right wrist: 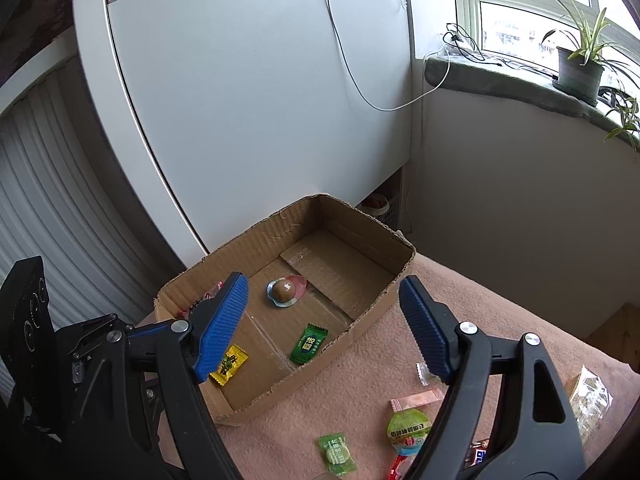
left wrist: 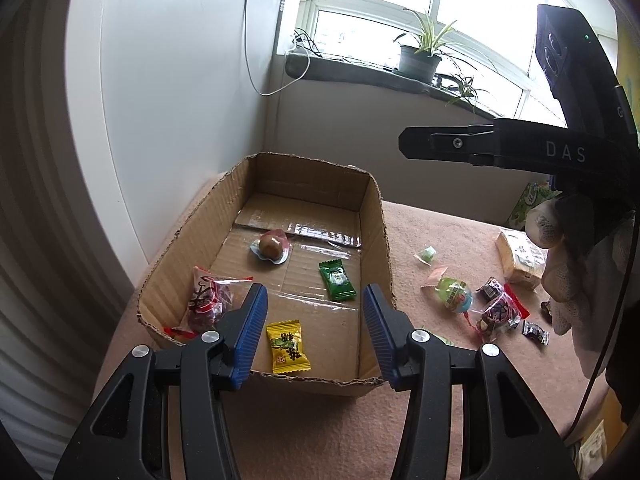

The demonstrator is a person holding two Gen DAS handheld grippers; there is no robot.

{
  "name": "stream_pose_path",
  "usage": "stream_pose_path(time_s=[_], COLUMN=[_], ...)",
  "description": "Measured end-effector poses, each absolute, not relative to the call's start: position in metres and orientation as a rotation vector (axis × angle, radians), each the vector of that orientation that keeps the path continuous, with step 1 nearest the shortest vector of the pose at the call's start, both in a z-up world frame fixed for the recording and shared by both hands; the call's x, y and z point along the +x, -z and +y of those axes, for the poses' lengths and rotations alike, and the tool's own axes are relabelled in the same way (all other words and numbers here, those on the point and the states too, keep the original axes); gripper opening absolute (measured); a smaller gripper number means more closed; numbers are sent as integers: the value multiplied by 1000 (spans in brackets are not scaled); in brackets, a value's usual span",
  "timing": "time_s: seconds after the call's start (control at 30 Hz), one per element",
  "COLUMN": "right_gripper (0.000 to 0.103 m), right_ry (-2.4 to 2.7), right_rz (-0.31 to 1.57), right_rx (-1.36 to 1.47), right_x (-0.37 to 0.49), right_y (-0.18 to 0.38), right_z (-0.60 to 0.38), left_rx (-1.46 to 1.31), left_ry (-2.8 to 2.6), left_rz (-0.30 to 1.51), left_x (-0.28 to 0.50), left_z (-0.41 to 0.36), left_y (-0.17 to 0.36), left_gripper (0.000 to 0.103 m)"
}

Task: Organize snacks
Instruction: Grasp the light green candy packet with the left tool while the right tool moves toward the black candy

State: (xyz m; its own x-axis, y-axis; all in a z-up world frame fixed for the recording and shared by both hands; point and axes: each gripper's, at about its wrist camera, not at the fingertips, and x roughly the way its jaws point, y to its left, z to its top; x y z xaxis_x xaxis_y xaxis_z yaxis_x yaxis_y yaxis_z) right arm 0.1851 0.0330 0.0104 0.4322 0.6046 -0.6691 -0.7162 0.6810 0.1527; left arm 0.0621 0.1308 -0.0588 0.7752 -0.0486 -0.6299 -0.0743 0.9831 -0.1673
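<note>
The left gripper [left wrist: 315,332] hangs over the near end of the cardboard box [left wrist: 376,216], its blue pads apart with nothing between them. The yellow packet [left wrist: 287,346] lies on the box floor below, seemingly untouched, though the view cannot settle that. The right gripper [right wrist: 323,326] stands wide and empty over the box's right wall. Inside the box lie a green packet [left wrist: 337,280], a round brown sweet [left wrist: 271,247] near the middle, and a red-printed clear bag [left wrist: 208,300] in the near left corner. More snacks [left wrist: 456,294] are scattered on the pink cloth [left wrist: 420,236] right of the box.
</note>
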Motion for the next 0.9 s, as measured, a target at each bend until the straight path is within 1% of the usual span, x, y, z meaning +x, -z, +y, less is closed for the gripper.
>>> stream_pose_path(time_s=[0.33, 0.53, 0.7, 0.9], right_gripper=[81, 81, 81, 81], right_ry=[-768, -701, -617, -539], right_rz=[711, 692, 721, 803], right_rx=[-131, -107, -61, -61], right_x=[167, 146, 126, 107], right_y=[-34, -35, -17, 22], right_z=[-32, -90, -149, -199], left_rx=[-195, -200, -216, -238], left_ry=[43, 88, 142, 191], left_rz=[660, 662, 687, 750], left_x=[48, 43, 41, 45], left_z=[104, 78, 56, 32], left_y=[48, 49, 58, 79], left_gripper=[48, 48, 48, 48])
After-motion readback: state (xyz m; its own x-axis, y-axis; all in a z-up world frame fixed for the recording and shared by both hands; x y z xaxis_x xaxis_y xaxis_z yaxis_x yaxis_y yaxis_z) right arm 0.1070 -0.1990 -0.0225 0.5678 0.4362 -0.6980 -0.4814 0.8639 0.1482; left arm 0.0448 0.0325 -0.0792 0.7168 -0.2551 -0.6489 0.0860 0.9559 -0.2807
